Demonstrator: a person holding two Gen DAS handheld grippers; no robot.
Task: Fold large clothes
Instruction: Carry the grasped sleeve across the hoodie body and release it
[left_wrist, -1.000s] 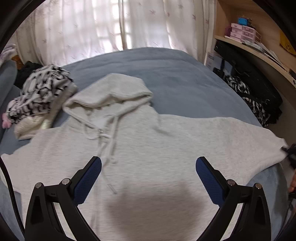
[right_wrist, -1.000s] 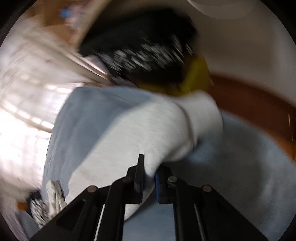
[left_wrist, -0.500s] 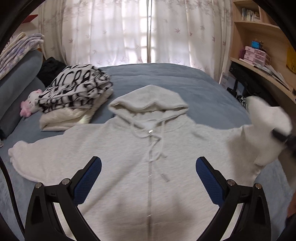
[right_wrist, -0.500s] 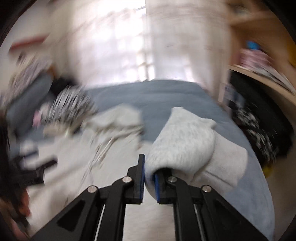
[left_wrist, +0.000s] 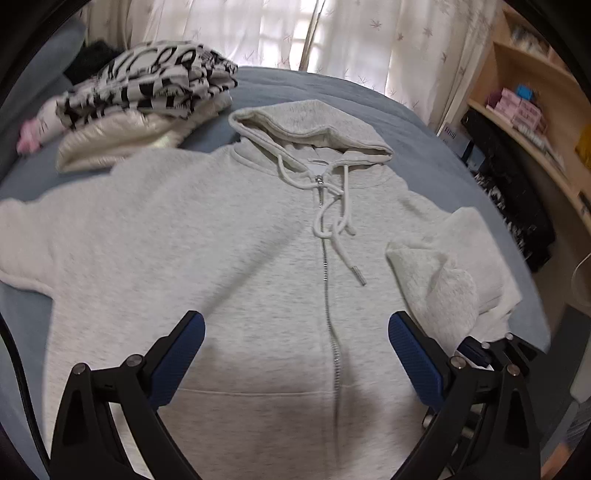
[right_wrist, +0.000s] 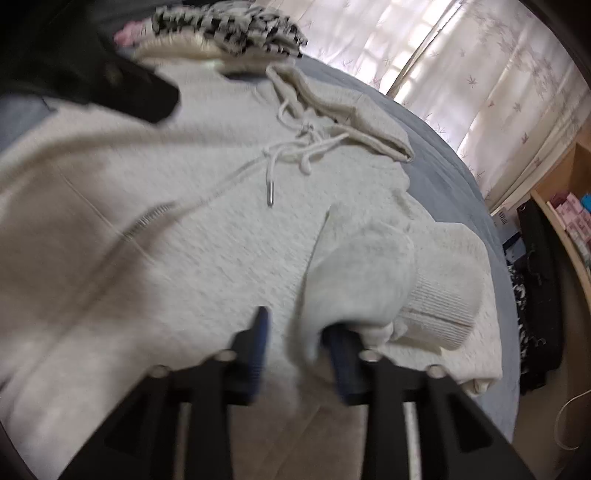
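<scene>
Since a second ago we see the hoodie's (left_wrist: 240, 236) right sleeve (left_wrist: 436, 273) carried in and folded over its chest on the blue bed (left_wrist: 424, 125); our right gripper (right_wrist: 299, 343) has just been opening, cuff slack against one pad; only the left view shows the whole zipper (left_wrist: 327, 280) and our left gripper (left_wrist: 295, 343) gaping, empty; the right view is blurred, hem cut off.

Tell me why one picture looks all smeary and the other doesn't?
Right wrist view: motion blur smears the fingers and hoodie. Left wrist view: sharper, the zipper crisp, though fisheye bends the bed and curtains glow with backlight.
</scene>
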